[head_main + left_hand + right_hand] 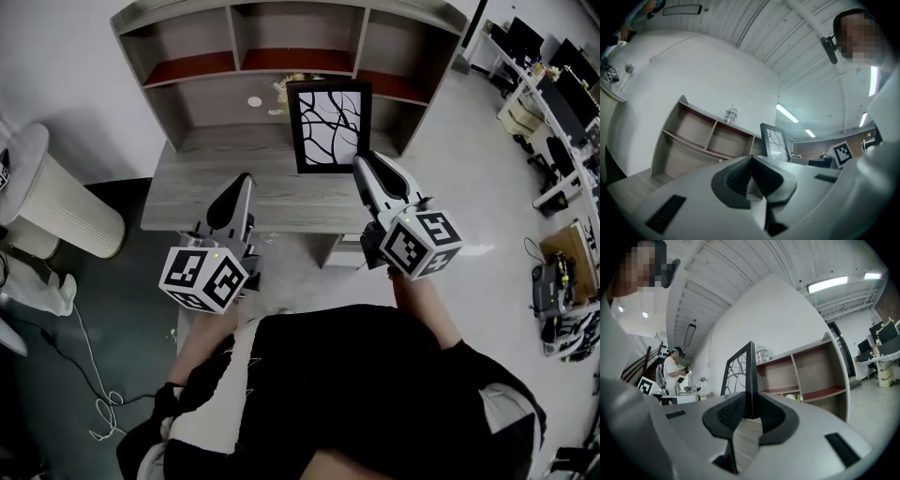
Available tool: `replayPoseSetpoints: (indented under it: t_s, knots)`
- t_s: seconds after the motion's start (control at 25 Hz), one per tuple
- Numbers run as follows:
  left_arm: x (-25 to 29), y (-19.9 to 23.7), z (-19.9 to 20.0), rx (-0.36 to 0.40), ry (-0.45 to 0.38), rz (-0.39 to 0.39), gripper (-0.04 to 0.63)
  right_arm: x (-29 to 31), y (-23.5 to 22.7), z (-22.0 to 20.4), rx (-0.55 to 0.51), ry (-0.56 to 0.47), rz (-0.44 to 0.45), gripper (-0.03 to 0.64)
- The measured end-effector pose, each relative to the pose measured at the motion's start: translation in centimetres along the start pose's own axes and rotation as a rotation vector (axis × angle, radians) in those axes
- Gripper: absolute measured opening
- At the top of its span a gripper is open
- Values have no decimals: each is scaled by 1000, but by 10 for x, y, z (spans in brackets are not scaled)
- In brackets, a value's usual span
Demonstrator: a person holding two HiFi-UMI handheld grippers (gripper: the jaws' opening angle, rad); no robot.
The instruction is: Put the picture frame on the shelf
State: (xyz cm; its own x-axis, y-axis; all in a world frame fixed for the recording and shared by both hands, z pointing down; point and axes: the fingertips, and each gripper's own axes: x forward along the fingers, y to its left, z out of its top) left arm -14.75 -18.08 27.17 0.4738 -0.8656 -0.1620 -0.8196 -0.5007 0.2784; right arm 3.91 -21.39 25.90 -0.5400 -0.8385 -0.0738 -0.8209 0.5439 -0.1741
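The picture frame (pixel 328 125) is black with a white branch-pattern print. It stands upright on the grey desk (pixel 225 202), in front of the shelf unit (pixel 197 67). My right gripper (pixel 361 167) is shut on its lower right edge. In the right gripper view the frame's edge (pixel 749 376) runs up from between the jaws (pixel 749 416). My left gripper (pixel 244 180) hovers over the desk's front left, shut and holding nothing (pixel 751 161). From there the frame (pixel 776 140) appears to the right, apart from it.
The shelf has open compartments with reddish boards. A glass jar (pixel 731 114) stands on top, and a small flower bunch (pixel 279 90) and a white disc (pixel 255 101) lie behind the frame. A white ribbed cylinder (pixel 66 211) stands left. Office desks (pixel 548 89) are right. A person (pixel 675 372) stands far off.
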Motion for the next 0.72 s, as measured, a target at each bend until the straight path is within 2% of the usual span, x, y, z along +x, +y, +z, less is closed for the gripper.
replayPoseSetpoints:
  t_s: [0.2,0.36,0.6,0.72]
  knots:
    - [15,36,4,15,18,-27,11,36,-4,-12,17,-2,-38,86]
    - [21,43,-6,32,34,-51,11,44,-13,-23,37,-14,-67,86]
    - [15,53,-18,29,64,-47,11,50,-24,-35,80,16,-107,86]
    - [2,61,-19,38,60,-21,11,52,-25,-36,93,26,-112,86]
